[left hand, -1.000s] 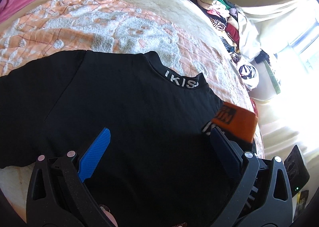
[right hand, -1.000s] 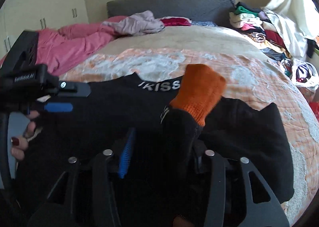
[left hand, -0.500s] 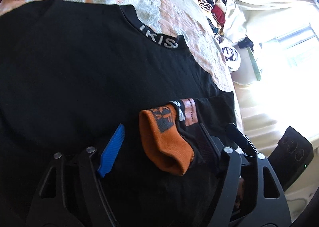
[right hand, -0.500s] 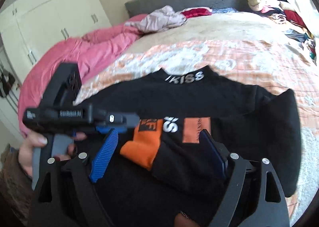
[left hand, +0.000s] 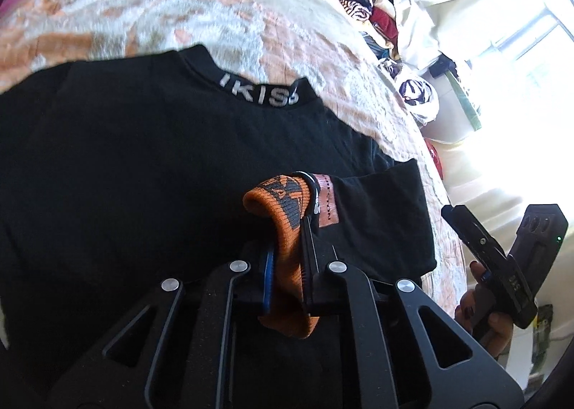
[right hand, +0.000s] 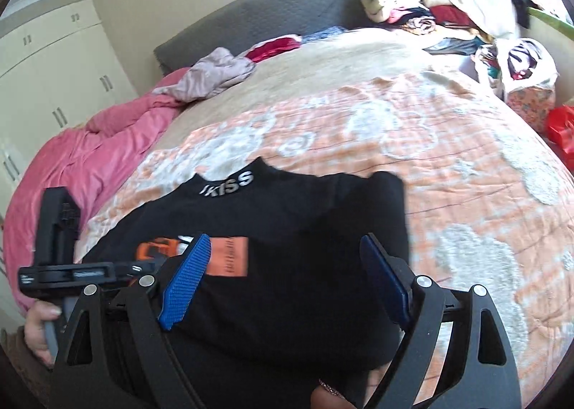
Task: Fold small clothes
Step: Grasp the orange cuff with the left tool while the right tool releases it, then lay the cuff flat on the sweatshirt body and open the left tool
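Orange cuff (left hand: 287,258) of the black garment (left hand: 143,175) sits clenched in the left gripper (left hand: 288,287), whose jaws have just closed on it. Right gripper (right hand: 287,287) hangs released above the garment, spread near the bed's (right hand: 448,158) front edge.

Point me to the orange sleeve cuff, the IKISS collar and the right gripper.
orange sleeve cuff (left hand: 287,226), left wrist view, on the ribbed knit between the left gripper's pads.
IKISS collar (left hand: 258,91), left wrist view, on the white lettering.
right gripper (right hand: 287,283), right wrist view, midway between its open fingertips.
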A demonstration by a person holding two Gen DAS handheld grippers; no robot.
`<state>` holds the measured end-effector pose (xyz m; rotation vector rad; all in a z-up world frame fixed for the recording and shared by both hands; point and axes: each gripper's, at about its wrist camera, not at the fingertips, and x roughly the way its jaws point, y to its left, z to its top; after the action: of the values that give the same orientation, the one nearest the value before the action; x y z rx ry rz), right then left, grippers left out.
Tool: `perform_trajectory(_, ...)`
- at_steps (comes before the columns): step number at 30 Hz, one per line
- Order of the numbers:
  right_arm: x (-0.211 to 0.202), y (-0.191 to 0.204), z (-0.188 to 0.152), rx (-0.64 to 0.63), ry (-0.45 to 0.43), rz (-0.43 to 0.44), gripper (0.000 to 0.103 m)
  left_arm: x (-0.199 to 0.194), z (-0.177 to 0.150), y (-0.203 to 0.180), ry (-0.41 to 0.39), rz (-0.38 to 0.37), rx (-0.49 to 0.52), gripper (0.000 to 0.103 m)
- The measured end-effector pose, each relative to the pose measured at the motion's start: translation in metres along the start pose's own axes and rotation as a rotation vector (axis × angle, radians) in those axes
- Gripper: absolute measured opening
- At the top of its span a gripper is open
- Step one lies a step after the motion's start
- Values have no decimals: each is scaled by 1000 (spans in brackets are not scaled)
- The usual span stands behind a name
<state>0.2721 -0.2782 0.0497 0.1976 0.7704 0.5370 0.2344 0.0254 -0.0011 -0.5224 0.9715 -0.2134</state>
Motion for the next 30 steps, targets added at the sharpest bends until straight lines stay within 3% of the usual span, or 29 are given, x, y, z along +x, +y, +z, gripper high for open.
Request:
perform_trajectory(5,-2,-19,2,50,-7,-47,84,-44,13,3,-104,19,21,6)
perform_trajectory(9,1,-22,-1,60,6,-64,84,-67,15,15,-142,34,8,6)
perform_trajectory(24,18,0,-8,-46,45,-129,84,-72,7,48,-149,125,-41,6)
perform_trajectory(30,28,17,-14,-108,71,-121,84,-81,9,58,-180,181,-47,13)
